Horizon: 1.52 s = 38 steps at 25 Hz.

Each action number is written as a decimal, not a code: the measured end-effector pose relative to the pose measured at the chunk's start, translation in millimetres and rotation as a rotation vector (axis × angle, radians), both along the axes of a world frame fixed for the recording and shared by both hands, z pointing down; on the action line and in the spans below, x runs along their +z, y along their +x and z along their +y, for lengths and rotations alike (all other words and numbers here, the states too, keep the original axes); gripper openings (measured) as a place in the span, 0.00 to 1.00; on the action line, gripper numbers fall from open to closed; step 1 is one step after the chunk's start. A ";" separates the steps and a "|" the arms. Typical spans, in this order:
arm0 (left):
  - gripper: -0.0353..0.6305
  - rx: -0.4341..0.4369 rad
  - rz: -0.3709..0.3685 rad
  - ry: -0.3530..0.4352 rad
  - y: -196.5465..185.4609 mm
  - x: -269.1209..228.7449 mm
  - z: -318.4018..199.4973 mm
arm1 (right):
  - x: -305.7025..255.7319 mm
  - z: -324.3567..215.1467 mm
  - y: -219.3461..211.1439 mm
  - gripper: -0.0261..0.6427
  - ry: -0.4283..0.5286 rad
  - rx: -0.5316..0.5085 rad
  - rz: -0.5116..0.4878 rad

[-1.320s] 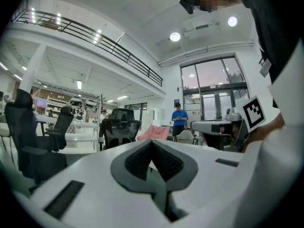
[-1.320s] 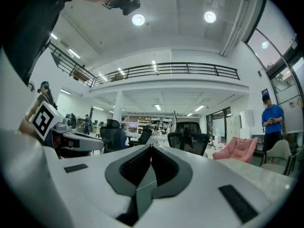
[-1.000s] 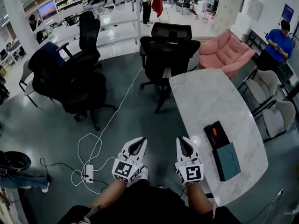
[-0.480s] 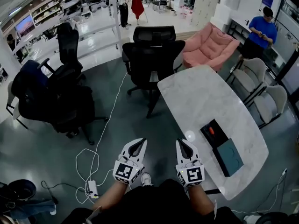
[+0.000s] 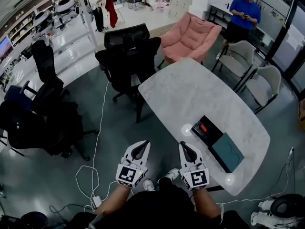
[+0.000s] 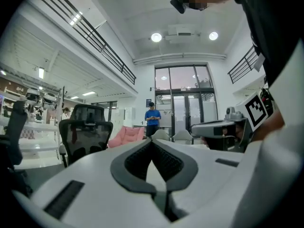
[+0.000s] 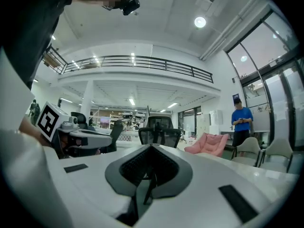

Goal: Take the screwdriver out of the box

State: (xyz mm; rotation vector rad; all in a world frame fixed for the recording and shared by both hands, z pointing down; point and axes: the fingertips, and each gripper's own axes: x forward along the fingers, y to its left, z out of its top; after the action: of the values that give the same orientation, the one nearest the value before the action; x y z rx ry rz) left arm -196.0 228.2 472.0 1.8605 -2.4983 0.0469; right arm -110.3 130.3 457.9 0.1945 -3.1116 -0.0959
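Observation:
An open black box [image 5: 208,129] lies on the white marble table [image 5: 190,94], its teal lid [image 5: 228,152] beside it. Inside the box shows a screwdriver [image 5: 203,127] with an orange-red handle. Both grippers hang level in front of me, short of the table's near edge and left of the box. My left gripper [image 5: 139,145] [image 6: 152,141] is shut with nothing in it. My right gripper [image 5: 185,145] [image 7: 151,147] has its tips together and holds nothing.
Black office chairs [image 5: 128,51] stand at the table's far end and at the left [image 5: 43,123]. A pink sofa [image 5: 188,37] and grey chairs [image 5: 238,63] lie beyond. A white cable with a power strip [image 5: 95,202] runs over the floor. A person in blue [image 5: 243,13] stands far right.
The view has swung right: table and box have shifted left and nearer the middle of the picture. Both grippers keep the same pose in front of me, still shut.

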 end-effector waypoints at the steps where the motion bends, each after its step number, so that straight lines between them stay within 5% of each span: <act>1: 0.06 0.013 0.004 -0.005 0.4 1.8 -11.8 | 1.0 -11.9 1.1 0.08 -0.002 0.017 0.001; 16: 0.06 0.245 -0.062 -0.037 6.9 -19.9 -195.3 | -16.7 -171.0 18.7 0.08 -0.018 0.214 -0.069; 26: 0.06 0.362 -0.173 -0.088 53.7 -9.1 -267.1 | -5.9 -234.7 64.2 0.08 -0.045 0.316 -0.103; 33: 0.06 0.453 -0.115 -0.086 70.2 -1.6 -305.5 | -1.1 -260.5 93.0 0.08 -0.050 0.414 -0.115; 38: 0.06 0.541 -0.137 -0.087 71.2 4.8 -330.4 | -1.2 -279.0 99.7 0.08 -0.040 0.502 -0.101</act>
State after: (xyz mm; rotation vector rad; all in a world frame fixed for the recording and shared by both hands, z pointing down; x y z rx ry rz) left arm -124.9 -102.2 476.8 2.5006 -1.9447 0.2948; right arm -10.6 -148.8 456.6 0.9907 -3.0449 -0.0134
